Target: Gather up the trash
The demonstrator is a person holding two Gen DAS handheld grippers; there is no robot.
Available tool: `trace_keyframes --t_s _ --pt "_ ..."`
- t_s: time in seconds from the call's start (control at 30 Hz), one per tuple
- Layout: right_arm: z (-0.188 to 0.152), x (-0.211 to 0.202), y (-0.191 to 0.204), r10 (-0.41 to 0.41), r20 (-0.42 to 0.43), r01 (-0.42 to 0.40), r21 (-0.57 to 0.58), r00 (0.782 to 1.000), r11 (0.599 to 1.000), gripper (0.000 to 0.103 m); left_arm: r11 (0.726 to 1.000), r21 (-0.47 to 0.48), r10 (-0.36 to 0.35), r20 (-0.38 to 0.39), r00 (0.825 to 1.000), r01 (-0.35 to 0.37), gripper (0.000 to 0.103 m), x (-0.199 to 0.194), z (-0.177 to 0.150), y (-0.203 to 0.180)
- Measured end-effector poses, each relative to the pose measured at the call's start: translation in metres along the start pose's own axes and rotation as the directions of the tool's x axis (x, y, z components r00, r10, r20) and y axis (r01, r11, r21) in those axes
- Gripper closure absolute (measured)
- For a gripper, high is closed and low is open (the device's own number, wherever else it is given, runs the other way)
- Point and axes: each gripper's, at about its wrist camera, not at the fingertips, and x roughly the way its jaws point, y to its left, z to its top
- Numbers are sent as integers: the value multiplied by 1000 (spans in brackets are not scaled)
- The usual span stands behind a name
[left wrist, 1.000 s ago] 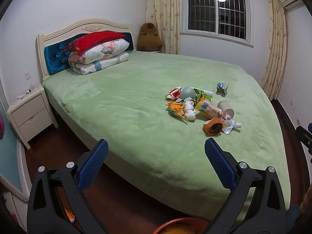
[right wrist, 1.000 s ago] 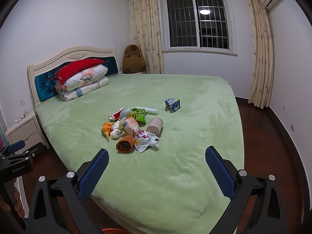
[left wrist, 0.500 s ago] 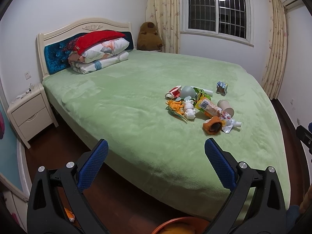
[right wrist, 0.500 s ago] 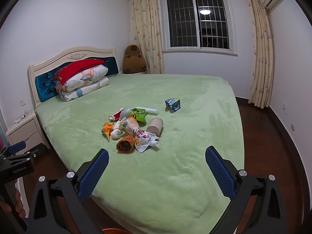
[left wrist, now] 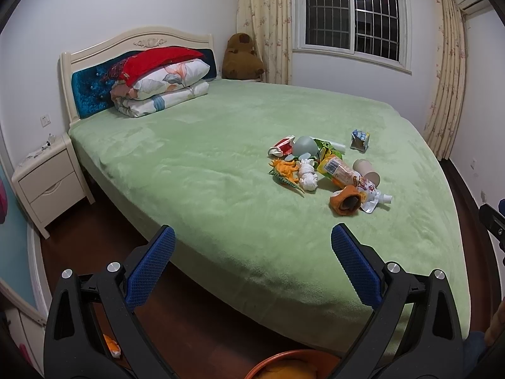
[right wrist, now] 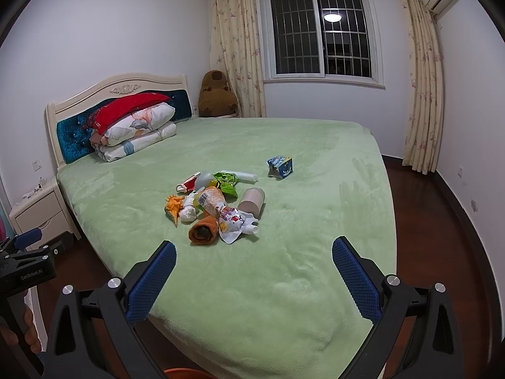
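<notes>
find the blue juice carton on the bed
The blue juice carton lies alone on the green bed, toward the window side of the trash pile.

Folded bedding (left wrist: 161, 87), brown plush (left wrist: 241, 58), nightstand (left wrist: 47, 183)

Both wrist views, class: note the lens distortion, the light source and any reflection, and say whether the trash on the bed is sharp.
Left wrist view: fisheye bends the walls and bed edge, corners go black; trash pile sharp, evenly lit. Right wrist view: same curving; a ceiling lamp reflects in the dark window; blue carton crisp, shadows soft.
</notes>
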Motion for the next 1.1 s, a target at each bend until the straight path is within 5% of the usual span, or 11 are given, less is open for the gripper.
trace_keyframes --t_s 1.1 --pt "-3 4 1 1 -8 -1 0 1000 1000 5 1000 3 2 -13 1000 -2 6 3 -4 0"
